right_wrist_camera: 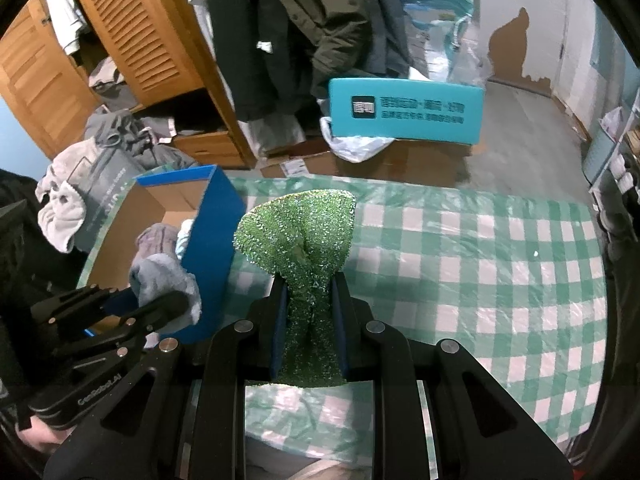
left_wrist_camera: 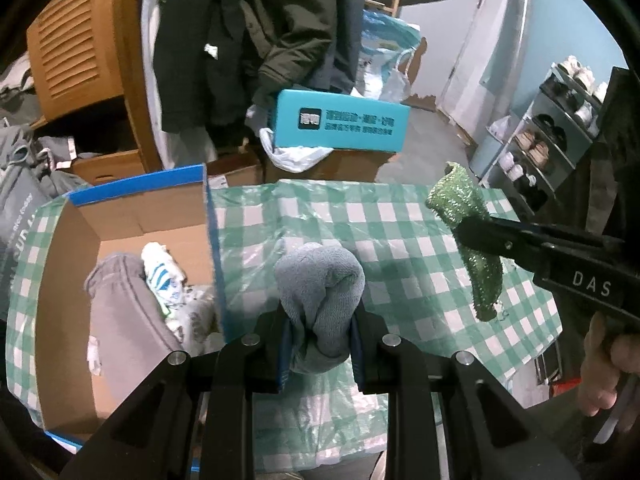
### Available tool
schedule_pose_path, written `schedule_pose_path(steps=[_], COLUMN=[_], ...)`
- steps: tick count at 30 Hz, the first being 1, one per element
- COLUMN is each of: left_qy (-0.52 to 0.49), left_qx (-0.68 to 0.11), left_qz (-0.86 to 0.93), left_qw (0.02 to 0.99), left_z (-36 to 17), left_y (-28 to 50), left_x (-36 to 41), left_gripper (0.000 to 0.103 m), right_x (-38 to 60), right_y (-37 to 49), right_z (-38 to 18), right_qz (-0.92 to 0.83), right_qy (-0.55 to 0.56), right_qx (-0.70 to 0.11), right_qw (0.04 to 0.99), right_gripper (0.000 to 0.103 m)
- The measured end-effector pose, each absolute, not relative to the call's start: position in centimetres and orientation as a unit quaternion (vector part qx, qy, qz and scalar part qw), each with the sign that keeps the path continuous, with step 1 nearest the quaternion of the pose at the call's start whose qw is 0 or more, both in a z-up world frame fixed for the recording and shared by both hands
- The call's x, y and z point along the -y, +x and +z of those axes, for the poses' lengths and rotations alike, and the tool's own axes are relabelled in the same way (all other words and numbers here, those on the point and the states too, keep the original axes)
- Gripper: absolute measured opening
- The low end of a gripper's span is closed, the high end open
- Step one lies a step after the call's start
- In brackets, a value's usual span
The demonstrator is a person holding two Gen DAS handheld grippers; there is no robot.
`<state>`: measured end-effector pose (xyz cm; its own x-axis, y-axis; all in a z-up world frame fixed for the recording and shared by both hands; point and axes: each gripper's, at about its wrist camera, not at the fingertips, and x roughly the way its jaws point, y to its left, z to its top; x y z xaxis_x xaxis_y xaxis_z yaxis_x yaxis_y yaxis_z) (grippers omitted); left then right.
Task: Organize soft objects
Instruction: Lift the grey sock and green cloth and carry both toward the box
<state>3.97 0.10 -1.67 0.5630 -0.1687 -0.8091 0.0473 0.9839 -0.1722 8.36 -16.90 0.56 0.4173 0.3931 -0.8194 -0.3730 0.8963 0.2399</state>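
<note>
I count two grippers: my left gripper (left_wrist_camera: pixel 320 344) and my right gripper (right_wrist_camera: pixel 308 328). Two cloths are off the table, one grey towel (left_wrist_camera: pixel 320 288) and one green sparkly cloth (right_wrist_camera: pixel 300 236). One cardboard box (left_wrist_camera: pixel 120 216) sits at nine o'clock, with three soft pieces showing inside: one mauve garment (left_wrist_camera: pixel 120 300), one white-and-blue striped sock (left_wrist_camera: pixel 160 268) and one pale printed piece (left_wrist_camera: pixel 196 312). One teal box (left_wrist_camera: pixel 340 124) at twelve. One checked tablecloth (left_wrist_camera: pixel 400 248).
</note>
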Motion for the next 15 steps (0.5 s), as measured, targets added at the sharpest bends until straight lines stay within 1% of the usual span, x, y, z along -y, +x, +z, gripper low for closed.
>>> schedule_pose_path(steps=[15], left_qy=[-0.099], left_qx=[-0.448], left_qz=[-0.005], left_qw=[0.889], left_z=[-1.2], left_y=[2.5], left_x=[-7.0], left_gripper=[0.024], right_x=[9.0], right_y=[8.6], right_z=[0.9], right_qz=[0.276], right_qy=[-0.008], right_qx=[-0.494], right_qw=[0.825], right_gripper=[0.019])
